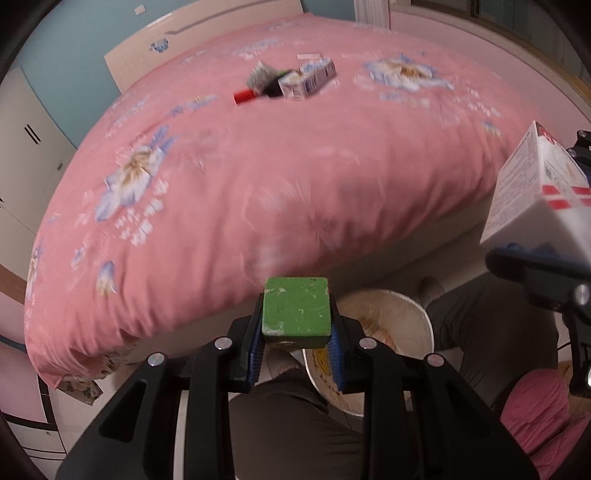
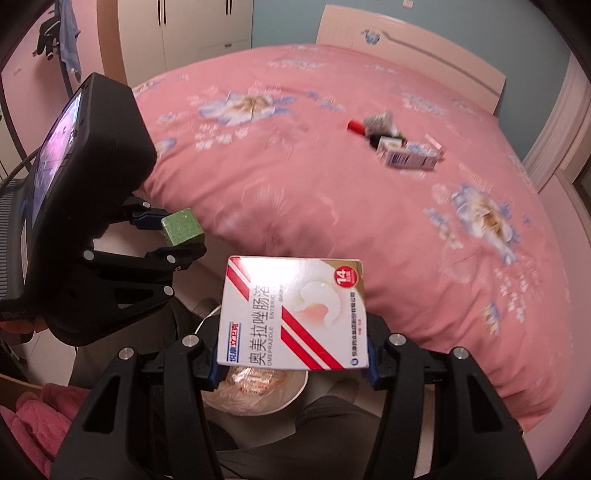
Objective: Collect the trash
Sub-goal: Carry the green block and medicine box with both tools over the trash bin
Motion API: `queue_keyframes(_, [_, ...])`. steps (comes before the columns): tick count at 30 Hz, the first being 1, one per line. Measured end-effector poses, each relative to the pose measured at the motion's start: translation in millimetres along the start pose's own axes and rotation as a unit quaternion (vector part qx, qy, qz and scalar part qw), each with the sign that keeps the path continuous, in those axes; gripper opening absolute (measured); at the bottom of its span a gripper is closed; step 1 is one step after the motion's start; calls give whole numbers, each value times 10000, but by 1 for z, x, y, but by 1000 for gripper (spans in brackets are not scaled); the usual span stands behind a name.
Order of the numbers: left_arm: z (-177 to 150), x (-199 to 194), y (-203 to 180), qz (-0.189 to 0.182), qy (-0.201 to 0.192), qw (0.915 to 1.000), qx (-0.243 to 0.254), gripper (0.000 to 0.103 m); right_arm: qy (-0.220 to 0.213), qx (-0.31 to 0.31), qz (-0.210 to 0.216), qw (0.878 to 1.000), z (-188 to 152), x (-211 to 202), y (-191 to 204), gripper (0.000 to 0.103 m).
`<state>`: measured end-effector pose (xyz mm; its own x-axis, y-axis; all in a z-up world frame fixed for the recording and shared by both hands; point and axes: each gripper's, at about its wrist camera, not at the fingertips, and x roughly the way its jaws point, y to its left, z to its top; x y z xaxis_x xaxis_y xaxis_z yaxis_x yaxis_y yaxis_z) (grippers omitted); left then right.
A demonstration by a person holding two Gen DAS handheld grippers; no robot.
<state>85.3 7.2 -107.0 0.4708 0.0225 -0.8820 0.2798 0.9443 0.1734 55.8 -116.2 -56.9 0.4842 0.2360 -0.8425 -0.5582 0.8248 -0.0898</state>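
Observation:
My left gripper is shut on a green cube, also seen from the side as the green cube in the right wrist view. My right gripper is shut on a white medicine box with red stripes; the same box shows at the right edge of the left wrist view. Both hang over a round white trash bin holding crumpled waste, and the bin sits partly hidden under the box. More trash lies far out on the pink bed: a small carton, a red piece, a dark item.
The pink flowered bedspread fills most of both views, its edge hanging close above the bin. A person's legs in dark trousers flank the bin. A pink cloth lies at the right. Wardrobes stand behind the bed.

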Motion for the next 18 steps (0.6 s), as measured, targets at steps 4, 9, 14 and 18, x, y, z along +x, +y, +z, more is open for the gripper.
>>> queue_keyframes(4, [-10, 22, -3, -92, 247, 9997, 5, 32, 237, 17, 89, 9997, -9, 21, 3, 55])
queue_keyframes(9, [-23, 51, -11, -211, 580, 9981, 20, 32, 587, 46, 168, 9981, -25, 51, 9, 55])
queue_keyframes(14, [-36, 80, -18, -321, 904, 9954, 23, 32, 952, 78, 257, 9951, -40, 82, 11, 55])
queue_keyframes(18, [-46, 99, -24, -412, 1132, 9927, 34, 32, 1249, 78, 275, 9918, -54, 106, 12, 55])
